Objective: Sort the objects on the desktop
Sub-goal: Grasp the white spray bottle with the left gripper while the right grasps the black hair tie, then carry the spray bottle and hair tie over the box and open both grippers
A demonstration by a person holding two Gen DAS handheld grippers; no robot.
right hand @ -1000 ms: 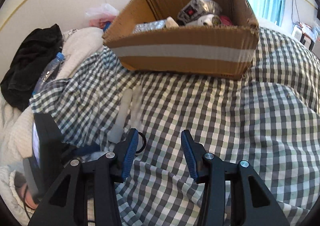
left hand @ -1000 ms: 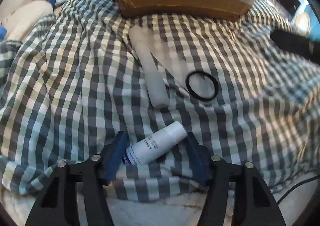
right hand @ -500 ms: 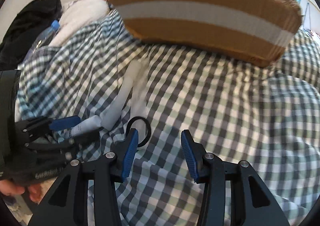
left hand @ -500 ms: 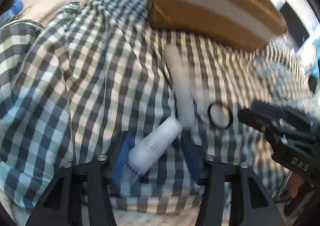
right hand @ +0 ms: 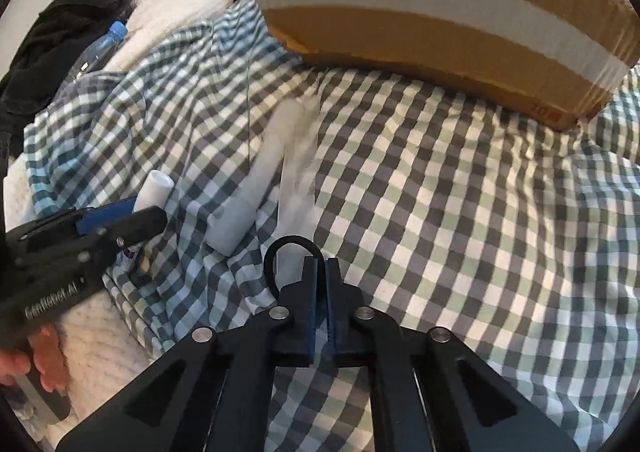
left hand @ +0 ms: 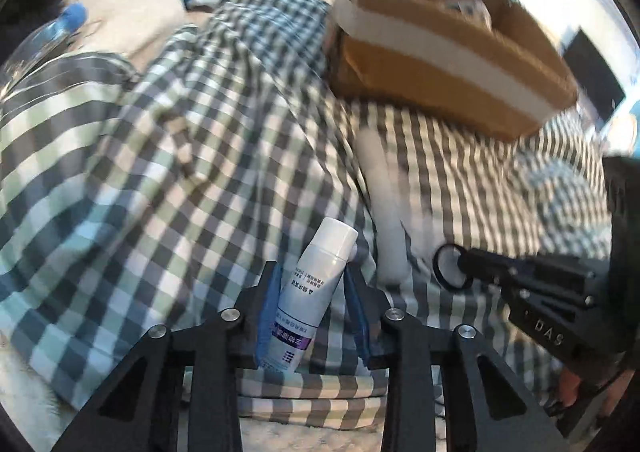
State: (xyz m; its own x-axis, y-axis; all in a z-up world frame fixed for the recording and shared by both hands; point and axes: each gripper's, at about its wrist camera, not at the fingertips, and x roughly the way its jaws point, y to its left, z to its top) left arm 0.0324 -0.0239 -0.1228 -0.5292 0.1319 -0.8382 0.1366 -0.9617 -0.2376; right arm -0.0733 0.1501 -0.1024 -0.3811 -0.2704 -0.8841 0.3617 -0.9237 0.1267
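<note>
White plastic, a small spray bottle (left hand: 316,292) with a purple-printed label sits low in the centre of the left wrist view, pinched between the blue pads of the left gripper (left hand: 310,306); its long axis tilts up and slightly right, cap pointing toward the cardboard box (left hand: 448,52) at upper right. Just right of it, the right gripper (right hand: 322,268) has its jaws drawn nearly together on the near edge of a black ring (right hand: 280,256), low in the centre of its own view. Between them lies a pale translucent tube (right hand: 256,188), long axis running up toward the box. All rests on a checked cloth (right hand: 460,212). The box lies straight ahead of both grippers, so I judge each load needs carrying forward and up over its taped wall; the right gripper looks nearer.
</note>
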